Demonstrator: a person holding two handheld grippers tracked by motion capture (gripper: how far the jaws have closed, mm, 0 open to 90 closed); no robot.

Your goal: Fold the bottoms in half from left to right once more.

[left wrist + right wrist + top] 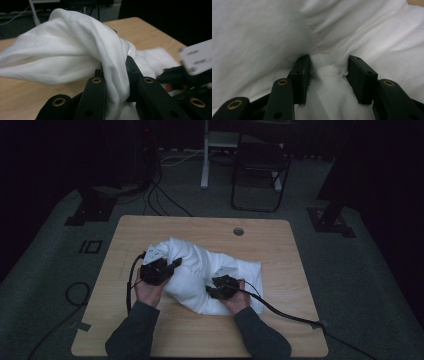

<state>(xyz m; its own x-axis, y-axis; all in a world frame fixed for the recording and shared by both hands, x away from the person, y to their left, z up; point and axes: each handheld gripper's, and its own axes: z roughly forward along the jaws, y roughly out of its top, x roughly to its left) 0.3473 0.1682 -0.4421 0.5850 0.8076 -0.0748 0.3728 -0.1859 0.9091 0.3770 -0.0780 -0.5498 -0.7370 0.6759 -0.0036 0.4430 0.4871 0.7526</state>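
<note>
Dim room, dark edges, slight blur

- left gripper (pixel 116 82): a fold of the cloth (pixel 75 50) runs down between its jaws, pinched there; the bulk of the cloth rises ahead of the jaws and spreads off to their left.
- table (pixel 140 30) lies under and beyond the cloth, past the jaw tips.
- right gripper (pixel 182 75) sits to the right of the left jaws, just beside the cloth's far edge.
- right gripper (pixel 328 72): a ridge of cloth (pixel 327 82) bunched between its jaws, more cloth ahead and on both sides.
- high view: cloth (pixel 200 270) lies mid-table (pixel 200 335), left gripper (pixel 159 269) at its left end, right gripper (pixel 224 287) at its near right edge.
- chair (pixel 260 170) on the floor behind the table.
</note>
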